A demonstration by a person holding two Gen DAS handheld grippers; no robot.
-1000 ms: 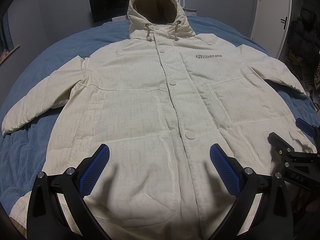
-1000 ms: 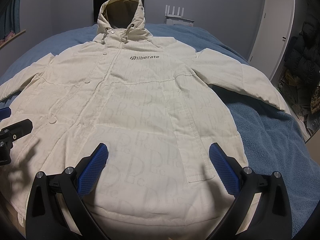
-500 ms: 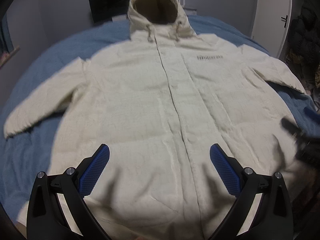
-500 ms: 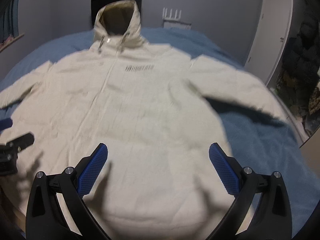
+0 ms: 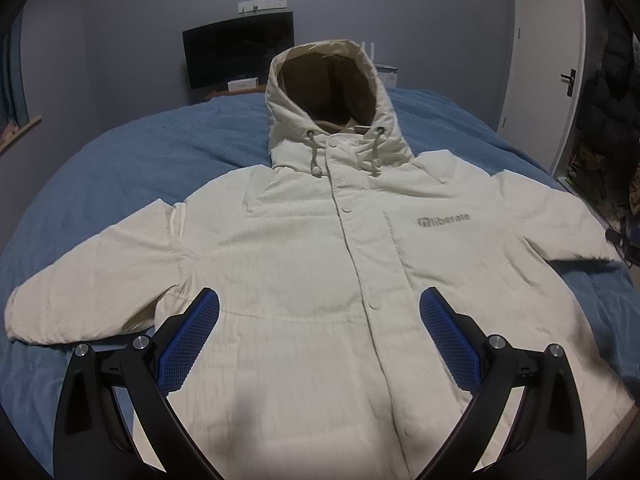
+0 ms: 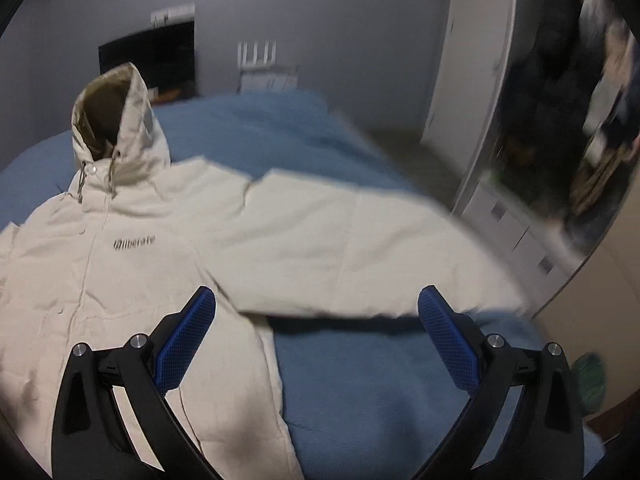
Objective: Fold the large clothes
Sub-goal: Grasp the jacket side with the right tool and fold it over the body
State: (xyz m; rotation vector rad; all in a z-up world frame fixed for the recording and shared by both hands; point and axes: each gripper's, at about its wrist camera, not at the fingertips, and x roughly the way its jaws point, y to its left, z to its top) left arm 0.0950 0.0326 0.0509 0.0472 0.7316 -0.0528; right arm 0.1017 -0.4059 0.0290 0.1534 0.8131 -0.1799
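A cream hooded jacket [image 5: 320, 280] lies front-up, sleeves out, across the middle of the blue bed [image 5: 140, 168], with the left tongs [image 5: 320, 332] and right tongs [image 6: 316, 328] both spread wide, empty, at the lower frame.

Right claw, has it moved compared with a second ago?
Yes. The right claw has swung right: the hood now sits far left in its view, with the jacket's sleeve ahead.
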